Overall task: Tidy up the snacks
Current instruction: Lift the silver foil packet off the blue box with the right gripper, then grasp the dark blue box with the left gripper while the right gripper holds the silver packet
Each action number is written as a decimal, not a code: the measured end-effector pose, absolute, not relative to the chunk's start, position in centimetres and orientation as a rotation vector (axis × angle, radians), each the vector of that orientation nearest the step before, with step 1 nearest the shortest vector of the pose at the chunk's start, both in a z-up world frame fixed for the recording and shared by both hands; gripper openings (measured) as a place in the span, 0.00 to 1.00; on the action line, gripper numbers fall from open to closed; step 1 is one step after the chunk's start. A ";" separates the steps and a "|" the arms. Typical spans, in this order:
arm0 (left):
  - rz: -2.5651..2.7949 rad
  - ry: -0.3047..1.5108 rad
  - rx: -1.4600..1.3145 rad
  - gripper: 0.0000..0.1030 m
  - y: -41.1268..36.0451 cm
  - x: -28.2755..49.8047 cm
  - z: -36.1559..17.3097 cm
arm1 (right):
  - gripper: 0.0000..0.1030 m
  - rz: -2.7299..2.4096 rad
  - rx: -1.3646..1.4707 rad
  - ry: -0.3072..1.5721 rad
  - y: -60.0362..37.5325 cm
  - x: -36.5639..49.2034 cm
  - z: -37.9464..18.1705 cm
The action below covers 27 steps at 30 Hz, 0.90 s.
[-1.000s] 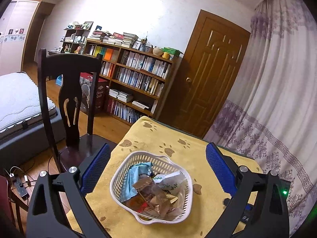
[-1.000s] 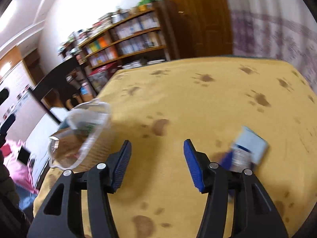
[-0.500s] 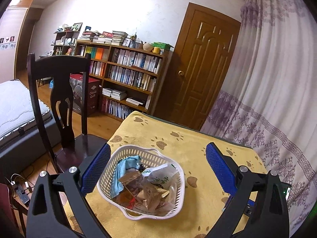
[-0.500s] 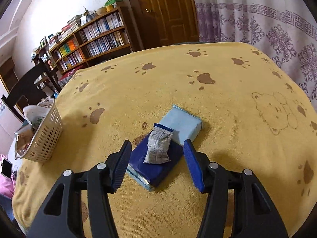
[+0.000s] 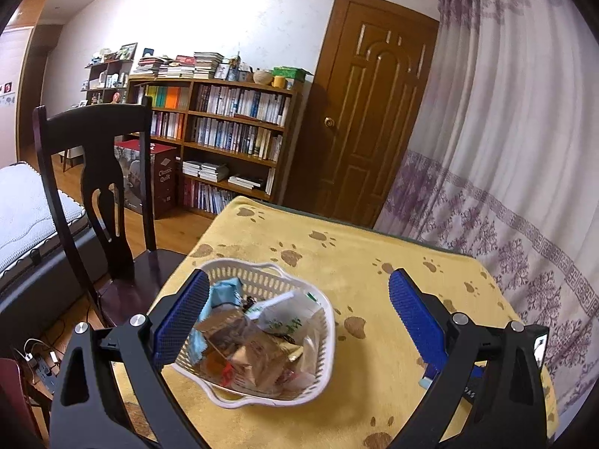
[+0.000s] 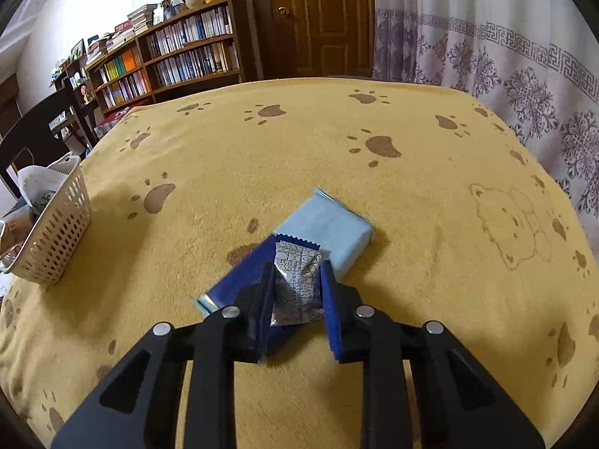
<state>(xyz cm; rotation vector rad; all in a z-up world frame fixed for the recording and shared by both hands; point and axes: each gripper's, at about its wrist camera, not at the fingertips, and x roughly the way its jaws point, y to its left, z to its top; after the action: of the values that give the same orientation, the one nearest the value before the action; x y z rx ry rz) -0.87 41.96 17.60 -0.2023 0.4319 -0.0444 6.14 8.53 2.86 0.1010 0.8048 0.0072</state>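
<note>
Silver snack packet (image 6: 297, 284) lies on a dark blue packet (image 6: 239, 280) near the surface's middle, pinched by the right tool (image 6: 295, 286); the left tool (image 5: 295, 318) hangs wide over the basket (image 5: 325, 340). The grip looks shallow, though the pads hide much of it, so the crinkly wrapper could slip on lifting or drag the blue packet along.

Right black two-finger gripper with blue pads (image 6: 295, 280): jaws closed on silver wrapper. Left black blue-padded gripper (image 5: 297, 299): jaws spread wide, pointing 12 o'clock.

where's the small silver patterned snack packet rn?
Right wrist view, lower centre: the small silver patterned snack packet sits between the right hand-held gripper fingers, on a dark blue flat packet, just before a light blue rectangular packet.
</note>
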 end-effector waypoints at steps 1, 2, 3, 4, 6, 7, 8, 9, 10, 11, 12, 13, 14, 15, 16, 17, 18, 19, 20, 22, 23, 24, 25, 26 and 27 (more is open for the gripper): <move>-0.052 0.439 -0.190 0.95 41.4 -0.8 17.4 | 0.23 0.009 0.109 0.805 8.1 5.8 2.9; -0.057 0.445 -0.177 0.95 40.8 -0.7 17.2 | 0.23 0.008 0.120 0.806 7.5 5.4 2.9; -0.061 0.449 -0.156 0.95 40.1 -0.7 17.0 | 0.23 0.007 0.127 0.807 7.2 5.2 2.9; -0.073 0.454 -0.121 0.95 38.9 -0.6 16.7 | 0.23 0.003 0.142 0.810 6.5 4.8 2.8; -0.110 0.473 -0.075 0.95 36.9 -0.5 15.9 | 0.23 -0.009 0.165 0.815 5.2 4.2 2.7; -0.124 0.482 -0.064 0.95 36.4 -0.5 15.6 | 0.23 -0.021 0.173 0.818 4.4 3.9 2.6; -0.147 0.502 -0.044 0.95 35.2 -0.3 14.9 | 0.23 -0.035 0.175 0.820 3.7 3.6 2.5; -0.166 0.520 -0.032 0.95 34.3 0.0 14.4 | 0.23 -0.045 0.174 0.822 3.2 3.4 2.4; -0.195 0.547 -0.019 0.95 33.1 0.3 13.7 | 0.23 -0.058 0.172 0.825 2.5 3.1 2.2; -0.216 0.565 -0.010 0.95 32.2 0.5 13.0 | 0.23 -0.069 0.171 0.829 1.9 2.9 2.0; -0.240 0.587 0.000 0.95 31.2 0.7 12.5 | 0.23 -0.076 0.172 0.834 1.4 2.9 1.8; -0.264 0.607 0.014 0.95 30.1 1.0 11.9 | 0.23 -0.082 0.180 0.841 0.7 2.8 1.5; -0.279 0.619 0.025 0.95 29.3 1.3 11.6 | 0.23 -0.084 0.188 0.845 0.1 2.7 1.3; -0.297 0.631 0.044 0.95 28.2 1.5 11.1 | 0.23 -0.082 0.193 0.843 -0.3 2.7 1.1; -0.311 0.641 0.062 0.95 27.3 1.8 10.8 | 0.23 -0.078 0.192 0.837 -0.5 2.6 1.1; -0.327 0.652 0.081 0.95 26.2 2.1 10.3 | 0.23 -0.076 0.190 0.834 -0.6 2.5 1.1; -0.343 0.663 0.093 0.95 25.4 2.4 9.8 | 0.23 -0.068 0.190 0.831 -0.7 2.5 1.0; -0.364 0.680 0.104 0.95 24.4 2.8 9.3 | 0.23 -0.062 0.190 0.829 -0.7 2.5 1.0; -0.380 0.696 0.111 0.95 23.7 3.2 8.7 | 0.23 -0.056 0.189 0.823 -0.8 2.5 0.8; -0.407 0.734 0.126 0.95 22.2 4.2 7.6 | 0.24 -0.049 0.188 0.814 -0.7 2.2 0.7; -0.418 0.749 0.133 0.94 21.5 4.6 7.2 | 0.24 -0.044 0.190 0.813 -0.7 2.2 0.7; -0.429 0.763 0.139 0.94 20.9 5.1 6.8 | 0.24 -0.039 0.193 0.814 -0.7 2.2 0.6; -0.444 0.783 0.150 0.92 20.0 5.6 6.2 | 0.25 -0.036 0.197 0.813 -0.8 2.2 0.6; -0.455 0.796 0.159 0.91 19.4 5.9 5.7 | 0.25 -0.034 0.197 0.813 -0.8 2.2 0.6; -0.463 0.806 0.168 0.89 18.9 6.2 5.4 | 0.25 -0.032 0.197 0.812 -0.7 2.1 0.6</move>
<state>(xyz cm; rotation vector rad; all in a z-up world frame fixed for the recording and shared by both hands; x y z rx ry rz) 6.18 18.90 5.38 0.1680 0.8062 -0.4634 2.15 -0.75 0.59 0.1972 0.8120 -0.0324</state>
